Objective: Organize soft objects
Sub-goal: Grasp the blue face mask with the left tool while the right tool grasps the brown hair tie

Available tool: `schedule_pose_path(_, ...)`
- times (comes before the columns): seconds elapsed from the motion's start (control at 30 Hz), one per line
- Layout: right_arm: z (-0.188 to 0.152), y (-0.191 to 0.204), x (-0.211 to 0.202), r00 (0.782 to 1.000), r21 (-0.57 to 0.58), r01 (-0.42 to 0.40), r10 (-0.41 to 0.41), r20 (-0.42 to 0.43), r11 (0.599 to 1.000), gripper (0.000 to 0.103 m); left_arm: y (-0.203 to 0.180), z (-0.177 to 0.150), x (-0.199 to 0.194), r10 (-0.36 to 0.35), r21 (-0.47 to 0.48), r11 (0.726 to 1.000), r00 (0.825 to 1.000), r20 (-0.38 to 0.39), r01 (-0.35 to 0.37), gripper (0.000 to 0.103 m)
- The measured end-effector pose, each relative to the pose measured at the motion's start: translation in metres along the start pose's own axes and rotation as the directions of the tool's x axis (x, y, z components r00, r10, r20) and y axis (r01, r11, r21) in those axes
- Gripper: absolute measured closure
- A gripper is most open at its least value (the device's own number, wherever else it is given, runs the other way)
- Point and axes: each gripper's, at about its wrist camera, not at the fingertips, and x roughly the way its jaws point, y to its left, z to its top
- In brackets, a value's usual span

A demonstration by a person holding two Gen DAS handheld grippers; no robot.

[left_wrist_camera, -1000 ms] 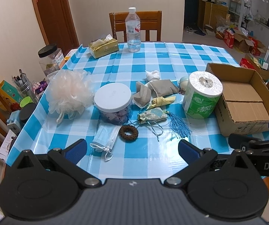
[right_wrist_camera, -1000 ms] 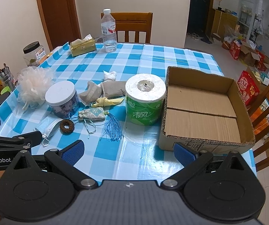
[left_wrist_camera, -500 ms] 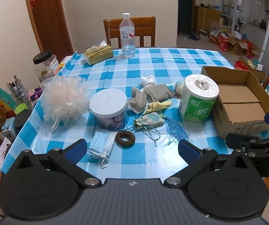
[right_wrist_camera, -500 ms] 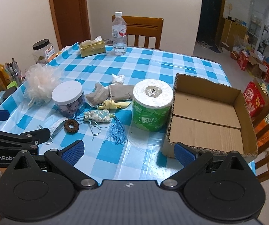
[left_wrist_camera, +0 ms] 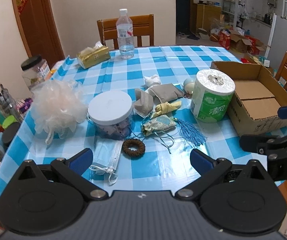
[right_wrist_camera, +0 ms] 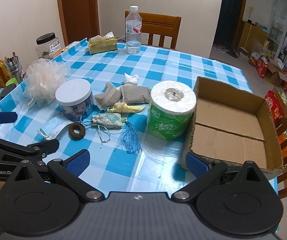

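A: Where are the soft things?
B: Mid-table: bath pouf (left_wrist_camera: pixel 57 108) at nine o'clock of the jar (left_wrist_camera: pixel 110 116), sachets (left_wrist_camera: pixel 159 125) at three, mask (left_wrist_camera: pixel 107 156) at six. The box (right_wrist_camera: pixel 233 124) sits at three o'clock of the paper roll (right_wrist_camera: pixel 171 110).
A: The grippers?
B: The left gripper (left_wrist_camera: pixel 141 158) and the right gripper (right_wrist_camera: pixel 136 161) both gape wide, holding nothing.

blue-and-white checked plastic tablecloth (left_wrist_camera: pixel 163 64) | green-wrapped white toilet paper roll (left_wrist_camera: pixel 212 98) | brown open cardboard box (right_wrist_camera: pixel 231 124) | pale peach mesh bath pouf (left_wrist_camera: pixel 56 106) | light blue pleated face mask (left_wrist_camera: pixel 107 156) | dark brown knitted ring (left_wrist_camera: pixel 133 147)
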Motion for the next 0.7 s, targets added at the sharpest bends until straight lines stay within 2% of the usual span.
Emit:
schedule_pose_path(0.17, 0.002, 0.008, 0.011, 1.0, -0.022, 0.011, -0.011, 0.008, 1.0, 0.0, 0.014, -0.005, 0.014, -0.052, -0.017, 0.999, 0.999, -0.013, 0.052, 0.001)
schedule_pose_path(0.37, -0.001, 0.015, 0.029, 1.0, -0.051, 0.004, -0.003, 0.02, 0.999, 0.0, 0.026, -0.013, 0.036, -0.048, -0.012, 0.999, 0.998, -0.029, 0.047, 0.001)
schedule_pose_path(0.7, -0.016, 0.03, 0.076, 0.994, -0.091, -0.058, 0.049, -0.098, 0.994, 0.0, 0.057, -0.024, 0.075, -0.036, -0.011, 0.999, 0.996, -0.087, 0.035, 0.001)
